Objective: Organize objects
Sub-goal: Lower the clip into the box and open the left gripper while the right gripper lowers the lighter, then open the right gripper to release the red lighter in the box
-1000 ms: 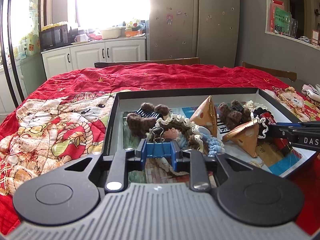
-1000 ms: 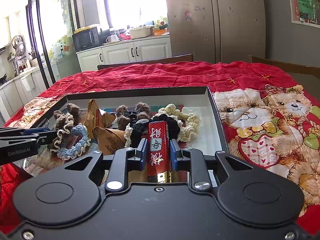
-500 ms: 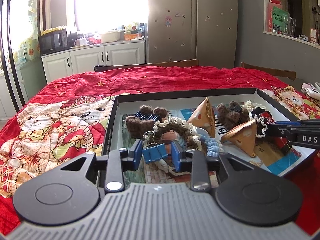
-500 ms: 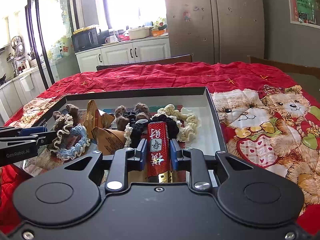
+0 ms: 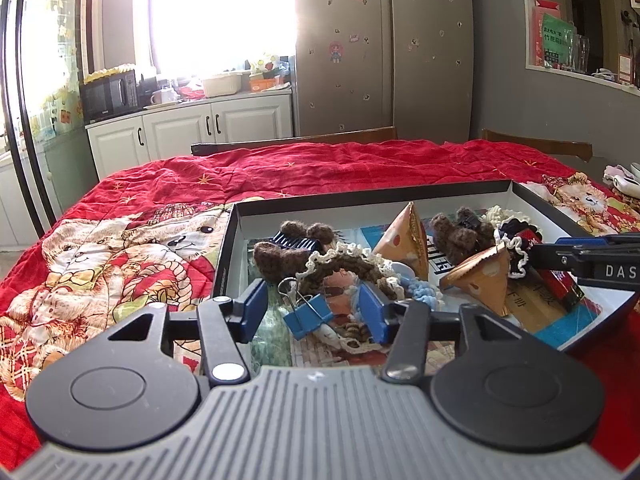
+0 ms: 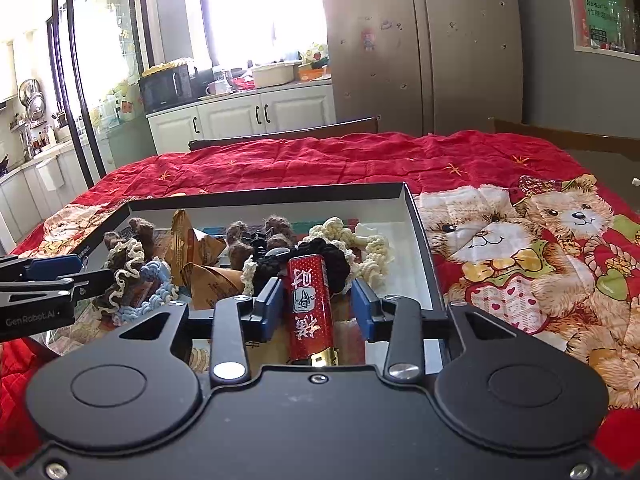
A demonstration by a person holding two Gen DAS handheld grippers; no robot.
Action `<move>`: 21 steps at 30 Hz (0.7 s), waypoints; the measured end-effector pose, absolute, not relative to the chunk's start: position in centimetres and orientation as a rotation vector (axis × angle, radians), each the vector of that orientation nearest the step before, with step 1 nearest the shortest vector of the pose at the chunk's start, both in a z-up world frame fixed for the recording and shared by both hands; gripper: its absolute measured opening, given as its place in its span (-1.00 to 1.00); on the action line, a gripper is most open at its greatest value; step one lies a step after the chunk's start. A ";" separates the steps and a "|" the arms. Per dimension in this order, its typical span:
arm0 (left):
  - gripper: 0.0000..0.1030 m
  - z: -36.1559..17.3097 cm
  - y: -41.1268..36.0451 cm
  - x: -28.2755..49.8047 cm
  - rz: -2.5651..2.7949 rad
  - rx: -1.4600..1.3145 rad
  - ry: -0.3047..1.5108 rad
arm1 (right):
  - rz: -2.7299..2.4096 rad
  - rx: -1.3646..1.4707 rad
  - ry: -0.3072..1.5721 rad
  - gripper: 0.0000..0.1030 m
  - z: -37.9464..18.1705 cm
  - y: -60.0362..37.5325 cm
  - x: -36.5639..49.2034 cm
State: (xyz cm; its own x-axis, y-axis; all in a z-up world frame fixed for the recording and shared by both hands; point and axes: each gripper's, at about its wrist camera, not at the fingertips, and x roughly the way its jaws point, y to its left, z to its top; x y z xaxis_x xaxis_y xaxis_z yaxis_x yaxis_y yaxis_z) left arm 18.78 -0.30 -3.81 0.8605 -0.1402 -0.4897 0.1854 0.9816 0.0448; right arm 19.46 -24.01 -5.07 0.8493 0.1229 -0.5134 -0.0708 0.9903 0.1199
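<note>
Both grippers sit over the box [image 5: 400, 192]. Left gripper [image 5: 314, 312]: fingers opening, clip [image 5: 308, 314] loose between them on the box floor. Right gripper [image 6: 316, 308]: fingers opening, red lighter [image 6: 310, 308] between them, lying lengthwise along the fingers, apparently released.

Grey ribbed left gripper [image 5: 316, 312], black right gripper [image 6: 316, 308], blue fingers [image 5: 255, 310], silver screws
</note>
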 end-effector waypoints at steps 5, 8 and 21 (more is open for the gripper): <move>0.46 -3.5 -0.2 18.5 -0.164 0.092 0.489 | 0.101 0.109 0.536 -0.12 -4.8 -24.2 19.2; 0.51 -3.4 -0.2 18.4 -0.165 0.090 0.479 | 0.102 0.110 0.530 -0.10 -4.7 -24.2 19.1; 0.68 -2.2 -0.1 16.8 -0.172 0.090 0.439 | 0.118 0.102 0.497 0.09 -3.3 -23.8 17.7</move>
State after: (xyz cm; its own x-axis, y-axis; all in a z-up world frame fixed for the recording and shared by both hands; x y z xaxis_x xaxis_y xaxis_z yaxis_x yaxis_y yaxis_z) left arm 16.79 -0.09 -2.18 0.8911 -0.1456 -0.4297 0.1844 0.9816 0.0500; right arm 17.72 -23.77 -3.28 0.8724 0.1377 -0.4690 -0.0884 0.9881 0.1257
